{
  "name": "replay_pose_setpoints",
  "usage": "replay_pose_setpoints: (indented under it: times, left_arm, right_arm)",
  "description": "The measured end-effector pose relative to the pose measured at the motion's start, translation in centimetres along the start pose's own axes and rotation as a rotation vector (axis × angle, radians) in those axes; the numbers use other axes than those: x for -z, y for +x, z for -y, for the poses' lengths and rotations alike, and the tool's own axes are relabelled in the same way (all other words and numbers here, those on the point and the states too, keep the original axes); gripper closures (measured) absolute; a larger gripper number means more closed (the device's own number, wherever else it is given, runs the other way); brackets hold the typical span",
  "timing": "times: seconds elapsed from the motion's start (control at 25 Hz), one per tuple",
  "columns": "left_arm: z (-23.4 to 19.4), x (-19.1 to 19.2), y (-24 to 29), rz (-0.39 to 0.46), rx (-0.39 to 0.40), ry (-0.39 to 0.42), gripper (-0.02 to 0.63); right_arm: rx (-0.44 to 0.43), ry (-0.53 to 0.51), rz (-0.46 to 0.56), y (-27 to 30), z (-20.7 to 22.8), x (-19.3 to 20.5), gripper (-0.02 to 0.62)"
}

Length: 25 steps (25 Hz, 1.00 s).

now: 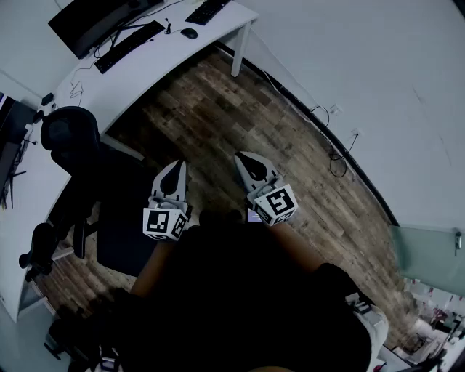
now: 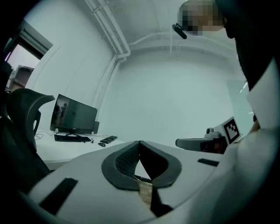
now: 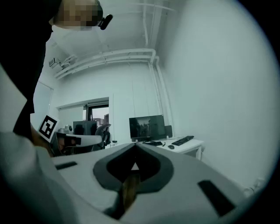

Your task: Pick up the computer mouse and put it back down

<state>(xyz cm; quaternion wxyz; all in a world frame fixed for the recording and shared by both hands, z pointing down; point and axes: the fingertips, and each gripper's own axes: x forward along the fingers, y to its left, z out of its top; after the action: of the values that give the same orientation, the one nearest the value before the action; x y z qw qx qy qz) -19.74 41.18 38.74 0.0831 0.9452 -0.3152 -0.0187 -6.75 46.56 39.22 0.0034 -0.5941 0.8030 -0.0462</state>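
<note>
1. The left gripper (image 1: 175, 173) and right gripper (image 1: 250, 164) point level, side by side in front of the person, both clenched and empty.
2. The computer mouse (image 1: 189, 33) lies well apart from them on the white table (image 1: 149, 69).

object: computer mouse (image 1: 189, 33) | look: small, dark, oval | state: lies flat, nothing holds it | place: on the white bench (image 1: 152, 69), between a long dark keyboard (image 1: 131, 46) and a second keyboard (image 1: 207, 11), apart from both | detail: too small to tell more
</note>
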Motion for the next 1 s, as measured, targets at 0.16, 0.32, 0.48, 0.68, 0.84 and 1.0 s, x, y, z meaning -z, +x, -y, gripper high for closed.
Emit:
replay_pose_setpoints:
  times: [0.16, 0.32, 0.48, 0.68, 0.84, 1.0]
  left_arm:
    - [0.7, 0.5, 0.4, -0.003, 0.027, 0.001, 0.612]
    - [1.4, 1.0, 0.5, -0.014, 0.048, -0.016, 0.612]
    - [1.7, 1.1, 0.5, -0.024, 0.063, -0.025, 0.612]
    - [1.5, 1.1, 0.4, -0.030, 0.066, -0.030, 0.612]
    - [1.3, 1.0, 0.0, -0.028, 0.063, -0.015, 0.612]
    - [0.9, 0.5, -0.1, -0.021, 0.052, -0.009, 0.611]
  right_arm:
    - [0.013, 0.022, 0.002, -0.2, 0.5, 0.2, 0.592]
    - [0.007, 0.023, 0.036, -0.5, 0.6, -0.2, 0.592]
    - [0.021, 0.037, 0.030, -0.4, 0.7, -0.4, 0.540]
    - [-0.010, 0.098, 0.034, 0.0, 0.8, -0.4, 0.330]
    - [-0.010, 0.057, 0.028, -0.6, 0.9, -0.4, 0.346]
    - [0.045, 0.030, -0.003, -1.1, 2.4, -0.2, 0.360]
